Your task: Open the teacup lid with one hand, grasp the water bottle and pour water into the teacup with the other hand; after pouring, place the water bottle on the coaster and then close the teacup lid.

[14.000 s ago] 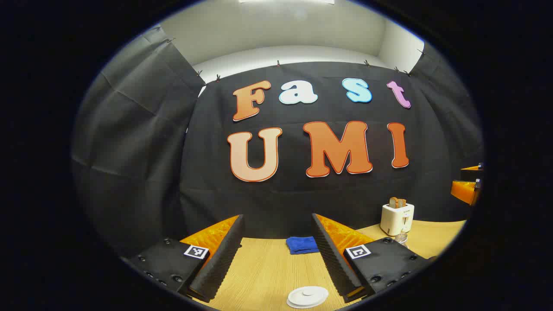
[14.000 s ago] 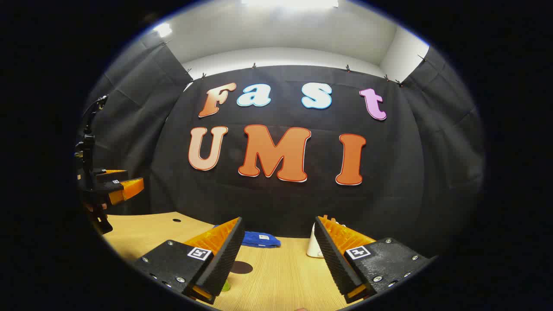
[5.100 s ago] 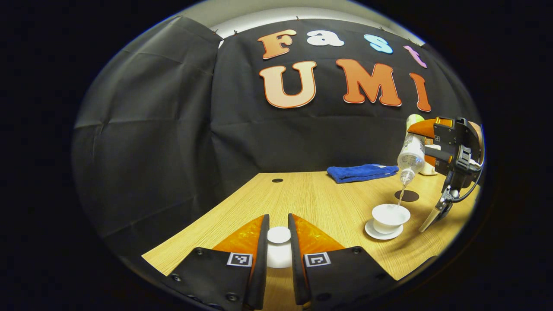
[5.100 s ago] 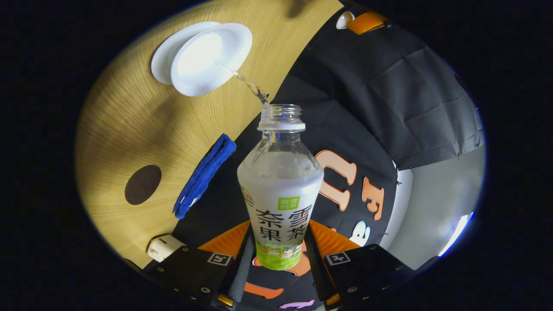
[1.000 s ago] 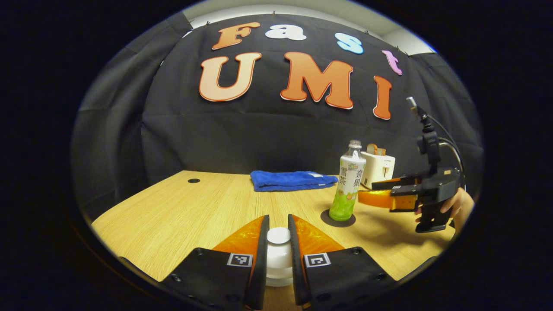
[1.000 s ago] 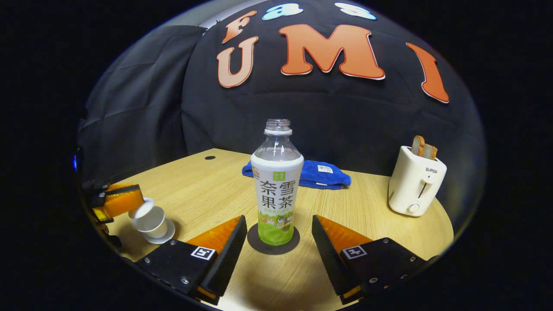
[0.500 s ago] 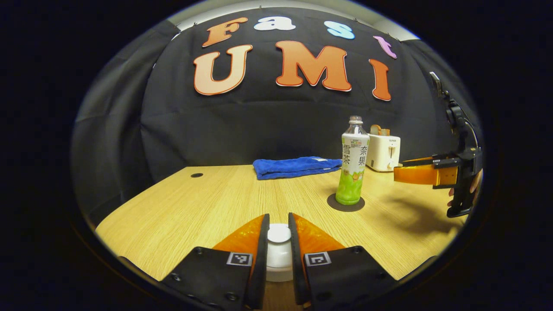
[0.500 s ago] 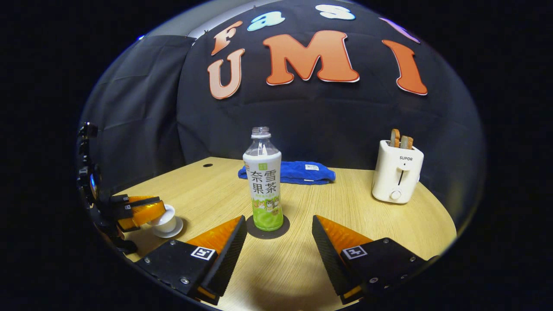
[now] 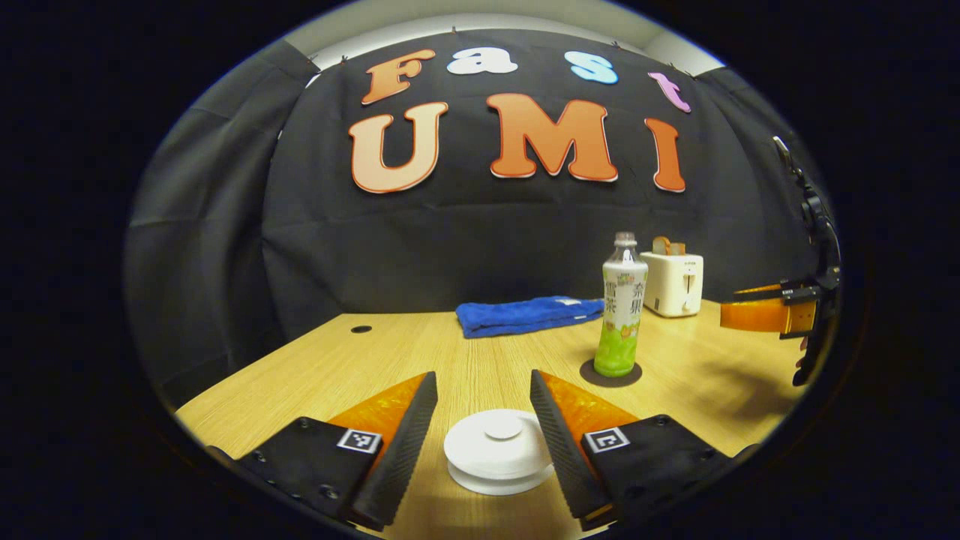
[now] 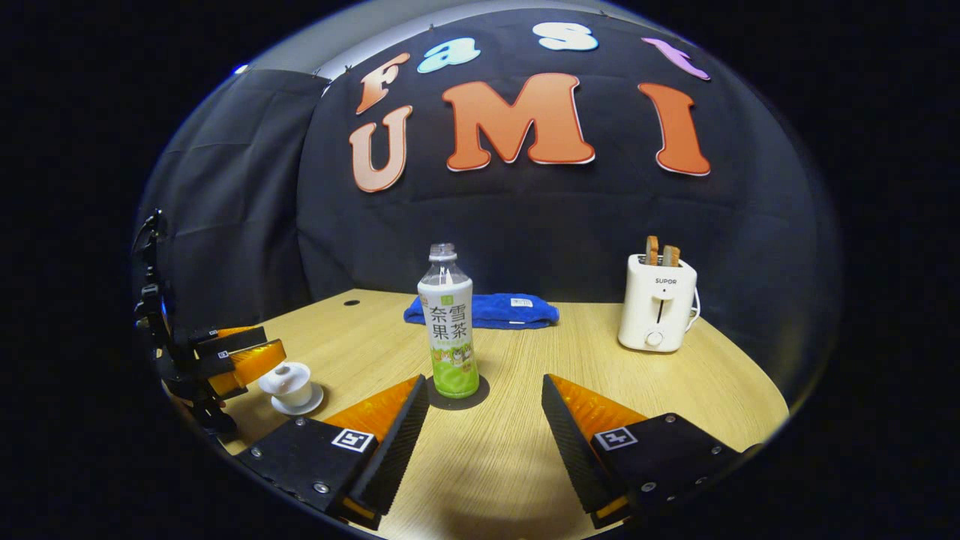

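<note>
Both grippers stand with their fingers spread apart and grip nothing. Between the parted fingers of the left gripper (image 9: 477,435), in the left gripper view, sits the white lid (image 9: 500,448) on the teacup, its small knob on top, touched by neither finger. In the right gripper view the lidded teacup (image 10: 288,381) rests on its saucer (image 10: 298,405) at the near left of the wooden table (image 10: 525,450), just beside the left gripper. The water bottle (image 10: 448,330) stands upright and uncapped on the dark round coaster (image 10: 480,393) near the table's middle, a little beyond the right gripper (image 10: 480,442), whose fingers do not reach it. A folded blue cloth (image 10: 487,310) lies at the far edge behind the bottle, and a white toaster (image 10: 657,302) with two slices in it stands to the far right.
</note>
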Demonstrator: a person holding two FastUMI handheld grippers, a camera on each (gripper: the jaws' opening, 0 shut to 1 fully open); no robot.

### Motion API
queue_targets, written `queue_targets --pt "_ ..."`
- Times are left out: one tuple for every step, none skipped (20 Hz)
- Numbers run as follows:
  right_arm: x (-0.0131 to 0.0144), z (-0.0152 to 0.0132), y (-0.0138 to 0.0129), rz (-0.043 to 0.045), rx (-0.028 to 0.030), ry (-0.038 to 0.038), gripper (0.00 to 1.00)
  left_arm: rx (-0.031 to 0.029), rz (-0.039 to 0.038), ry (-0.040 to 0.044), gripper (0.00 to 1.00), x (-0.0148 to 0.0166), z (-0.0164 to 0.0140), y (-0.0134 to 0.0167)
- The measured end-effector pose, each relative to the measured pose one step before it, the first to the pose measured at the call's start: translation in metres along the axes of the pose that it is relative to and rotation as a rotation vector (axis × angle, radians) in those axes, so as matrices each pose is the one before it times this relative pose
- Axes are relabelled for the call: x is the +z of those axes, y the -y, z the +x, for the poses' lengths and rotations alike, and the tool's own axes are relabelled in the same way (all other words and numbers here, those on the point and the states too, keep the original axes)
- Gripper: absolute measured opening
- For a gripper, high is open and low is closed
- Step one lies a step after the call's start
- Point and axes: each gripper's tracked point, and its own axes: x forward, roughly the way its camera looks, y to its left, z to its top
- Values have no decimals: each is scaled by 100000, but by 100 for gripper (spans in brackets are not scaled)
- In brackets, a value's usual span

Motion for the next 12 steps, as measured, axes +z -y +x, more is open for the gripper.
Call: queue_targets --pt "309 -424 -115 1394 -788 1448 91 444 -1190 2384 86 1062 -67 -31" --pt "423 -377 159 800 -1479 1444 91 148 -1024 1912 90 1071 -113 30" --pt "469 -316 215 303 -1809 1604 91 75 -1011 1678 92 1035 -54 59" --pt "612 -427 175 -454 -1663 1856 91 -121 -1113 1973 92 1036 -279 239" --pt "856 -435 102 -400 -1275 2566 91 115 -1104 1983 89 1172 -290 83" --pt "902 -451 22 -498 -951 2535 91 201 -1148 2033 92 1166 -180 -31" --pt "876 -407 -16 -366 -802 2519 91 76 -931 2401 92 1188 -184 166" --pt "940 -381 -117 -773 -300 2486 92 9 -697 2153 92 1150 -88 235" --pt "829 -361 -41 -941 -556 2290 92 -224 -581 2047 92 1053 -133 276" --pt "834 -351 -69 -1092 -216 2144 92 -164 -626 2053 95 973 -155 192" --pt "738 103 -171 -492 -133 2090 92 271 -418 1566 96 769 -129 154" --pt "804 -312 -208 268 204 2151 93 716 -402 1550 94 714 -131 99"
